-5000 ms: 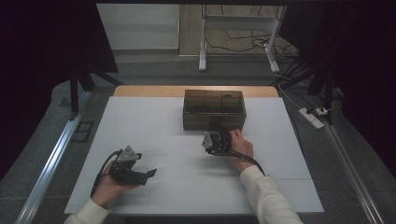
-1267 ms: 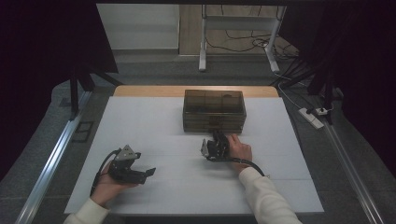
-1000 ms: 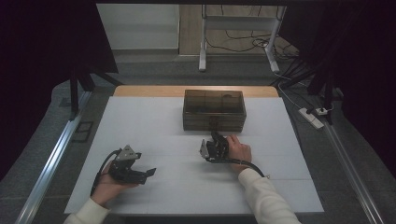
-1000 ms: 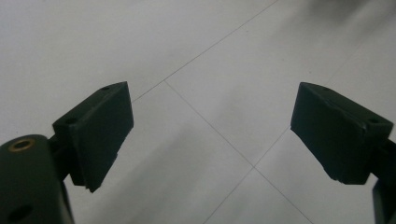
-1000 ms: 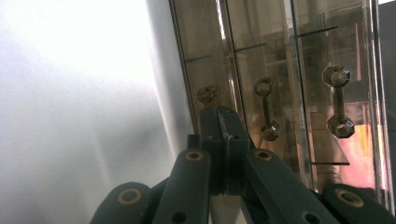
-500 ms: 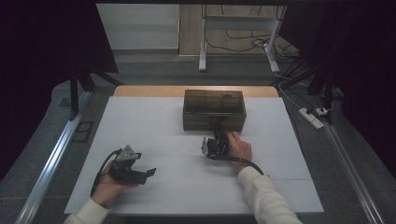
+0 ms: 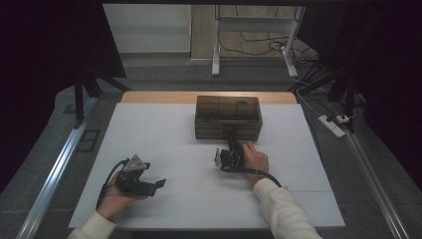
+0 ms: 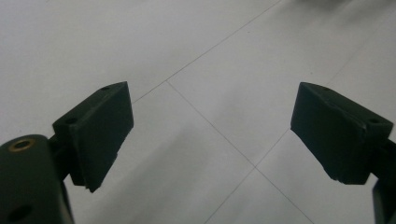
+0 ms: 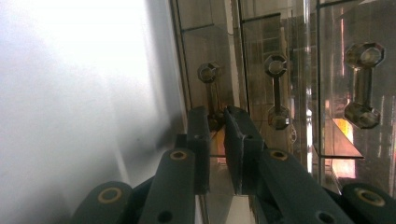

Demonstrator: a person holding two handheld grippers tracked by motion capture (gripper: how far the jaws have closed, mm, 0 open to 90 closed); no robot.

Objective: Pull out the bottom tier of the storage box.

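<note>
At about twelve o'clock on the white surface (image 7: pixel 164 124), toward its far edge, stands a brown, see-through drawer box (image 7: pixel 228 117), its front facing the person. The right gripper (image 7: pixel 232 144) lies just before that front, at six o'clock from the box, with the person's right hand (image 7: pixel 255 158) wrapped around its body and a cable trailing back along the sleeve. In the right gripper view, the right gripper (image 9: pixel 215 122) has its two black jaws nearly together, with only a thin slit between them, and they sit around the lower end of a small clear knob handle (image 9: pixel 211 88) on the box's front. Its jaws have just been opening a little, the handle between them; whether the pads actually press on the handle cannot be told. Two more handles of the same kind show to the three o'clock side of that view, one (image 9: pixel 276 91) close by and another (image 9: pixel 364 84) farther along, each on its own drawer front.

Well apart, toward eight o'clock on the surface, the left gripper (image 7: pixel 158 184) rests low in the person's left hand (image 7: pixel 119 198), pointing toward three o'clock. In the left gripper view, the left gripper (image 8: pixel 212 137) has its jaws standing wide apart with nothing between them, only the bare white surface (image 8: pixel 201 56) and its thin seam lines beneath.
</note>
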